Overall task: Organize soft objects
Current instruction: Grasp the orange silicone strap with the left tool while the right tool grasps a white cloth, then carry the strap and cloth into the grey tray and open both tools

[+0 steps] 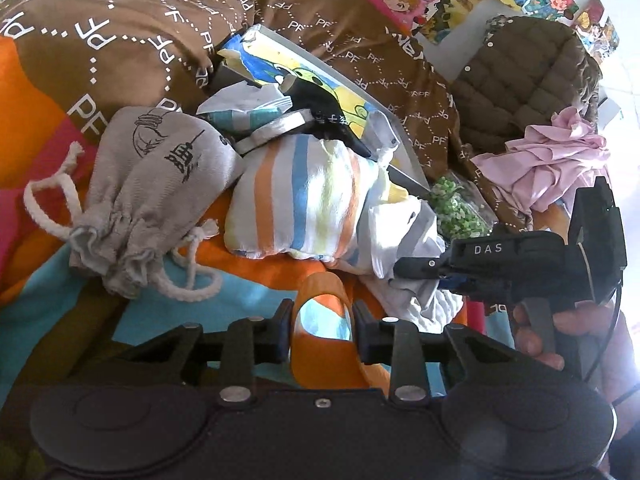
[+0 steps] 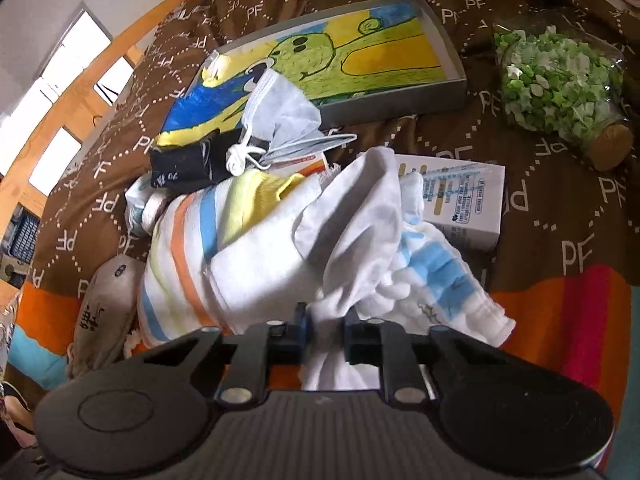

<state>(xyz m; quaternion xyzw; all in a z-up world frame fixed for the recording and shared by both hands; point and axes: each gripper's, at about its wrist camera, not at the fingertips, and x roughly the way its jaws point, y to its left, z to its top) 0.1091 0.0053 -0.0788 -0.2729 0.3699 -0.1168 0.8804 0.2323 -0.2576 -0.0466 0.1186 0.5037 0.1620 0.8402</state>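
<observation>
A striped white towel [image 1: 304,196] with orange, blue and yellow bands lies bunched on the bed; it also shows in the right wrist view [image 2: 248,248]. My right gripper [image 2: 325,336] is shut on a white fold of that towel at its near edge; the gripper also shows in the left wrist view [image 1: 404,266]. My left gripper [image 1: 322,322] sits low over the bedspread, its jaws apart around a raised orange fold of the bedspread [image 1: 320,292], without clearly pinching it. A grey drawstring pouch [image 1: 148,184] lies left of the towel. A black sock [image 2: 184,168] and a face mask [image 2: 280,112] lie behind.
A shallow grey box with a cartoon drawing [image 2: 360,56] sits behind the pile. A jar of green paper stars [image 2: 560,88] lies right, a small white carton [image 2: 460,200] under the towel. A brown quilted jacket [image 1: 528,76] and pink cloth [image 1: 548,160] lie far right.
</observation>
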